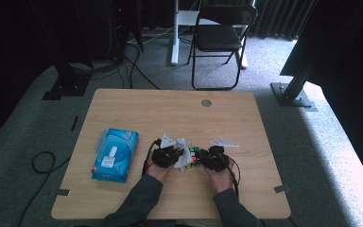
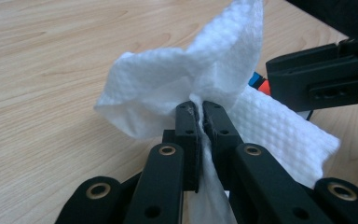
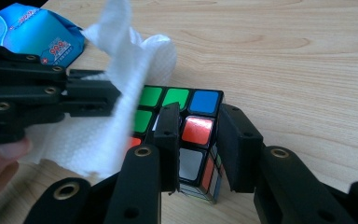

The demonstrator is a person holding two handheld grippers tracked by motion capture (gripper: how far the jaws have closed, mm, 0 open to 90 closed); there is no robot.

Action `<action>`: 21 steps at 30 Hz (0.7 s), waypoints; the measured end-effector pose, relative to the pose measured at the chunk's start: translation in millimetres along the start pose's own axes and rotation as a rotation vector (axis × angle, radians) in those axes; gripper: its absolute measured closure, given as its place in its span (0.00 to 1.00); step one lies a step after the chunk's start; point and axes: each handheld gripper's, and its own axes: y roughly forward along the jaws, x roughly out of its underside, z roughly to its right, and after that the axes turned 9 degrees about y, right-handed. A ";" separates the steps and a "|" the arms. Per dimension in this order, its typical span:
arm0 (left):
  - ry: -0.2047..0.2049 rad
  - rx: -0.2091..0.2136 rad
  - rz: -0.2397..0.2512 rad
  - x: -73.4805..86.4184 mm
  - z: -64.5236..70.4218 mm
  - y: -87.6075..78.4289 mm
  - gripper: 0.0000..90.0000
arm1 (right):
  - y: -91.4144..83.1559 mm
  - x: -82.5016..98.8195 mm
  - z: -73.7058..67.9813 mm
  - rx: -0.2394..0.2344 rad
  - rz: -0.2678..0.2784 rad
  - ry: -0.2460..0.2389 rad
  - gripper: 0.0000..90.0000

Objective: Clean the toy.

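Cube being wiped — both grippers clamped.
Soft white embossed paper wipe [image 2: 205, 79] is being pinched by left gripper [image 2: 199, 114]; rigid, slick multicoloured puzzle cube [image 3: 193, 126] is being gripped across opposite faces by right gripper [image 3: 198, 135].

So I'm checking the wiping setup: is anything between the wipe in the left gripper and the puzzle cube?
Nothing visible. The left gripper pinches the white wipe, which already lies against the cube that the right gripper clamps.

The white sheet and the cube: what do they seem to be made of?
The white sheet looks like soft embossed tissue or nonwoven wipe: dimpled surface, limp folds. The cube looks like hard glossy plastic: black frame, shiny coloured squares.
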 end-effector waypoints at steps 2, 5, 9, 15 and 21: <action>-0.005 0.000 0.001 0.4 -0.3 0.7 0.96 | 0.0 0.2 0.0 0.000 0.002 0.000 0.78; -0.010 -0.004 -0.006 3.9 -0.9 2.8 0.96 | 0.1 0.5 -0.4 0.004 0.004 0.003 0.78; -0.009 -0.011 -0.027 6.3 -1.0 5.6 0.96 | 0.0 0.9 -0.9 0.008 0.007 0.006 0.78; 0.004 -0.019 -0.101 20.1 2.9 19.6 0.96 | 0.0 1.1 -0.8 0.006 0.008 0.010 0.78; 0.008 -0.023 -0.104 22.2 3.3 21.5 0.95 | -0.1 1.3 -1.1 0.009 0.010 0.009 0.78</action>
